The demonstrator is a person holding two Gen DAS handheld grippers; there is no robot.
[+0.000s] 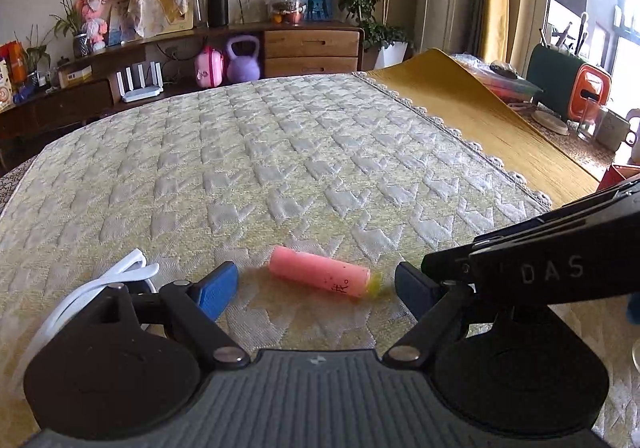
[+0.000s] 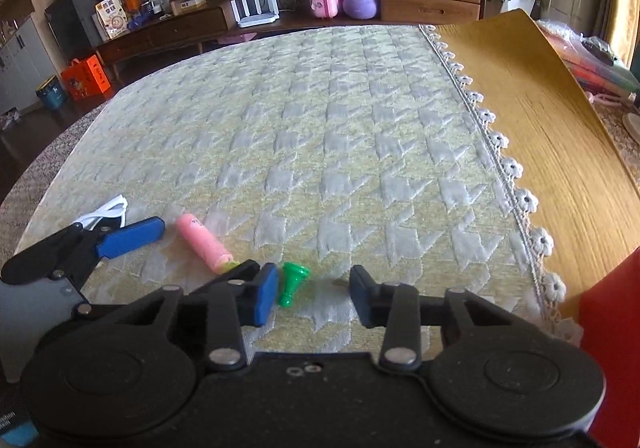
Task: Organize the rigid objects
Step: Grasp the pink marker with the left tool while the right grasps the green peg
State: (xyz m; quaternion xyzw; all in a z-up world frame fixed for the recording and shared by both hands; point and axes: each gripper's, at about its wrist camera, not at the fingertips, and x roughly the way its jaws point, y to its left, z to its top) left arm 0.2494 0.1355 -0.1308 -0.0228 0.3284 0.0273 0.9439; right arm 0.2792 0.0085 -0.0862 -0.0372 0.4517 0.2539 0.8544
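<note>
- A pink cylinder [image 1: 318, 277] with a yellow tip and small dark markings is seen lying on its side on a quilted cream and pale yellow cloth [image 1: 280, 152] spread over the table.
- In the left wrist view, the cylinder lies between the two blue pads of the left tool [image 1: 316, 288], touching neither; the tool is held wide apart and nothing is gripped.
- A small green plastic piece [image 2: 292, 284] with a flared end is seen in the right wrist view, lying on the cloth just beside the left-hand blue pad of the right tool [image 2: 314, 298].
- The right tool is partly closed, with a clear gap left between its pads; the far pad is not touching the green piece, and whether the near pad touches it cannot be told.
- From the green piece, the pink cylinder [image 2: 204, 244] lies toward 10 o'clock in the right wrist view, and the left tool [image 2: 132, 236] is seen beyond it toward 9 o'clock.
- A white looped object [image 1: 96, 288] lies on the cloth at 9 o'clock from the cylinder in the left wrist view, partly hidden by the left tool.
- A lace trim edges the cloth toward 3 o'clock, with a yellow mat [image 2: 540, 108] beyond it.
- At 12 o'clock, across the room, a wooden sideboard [image 1: 312, 48] is seen, with a purple kettlebell [image 1: 243, 62] and a pink case [image 1: 209, 67] beside its drawers.
</note>
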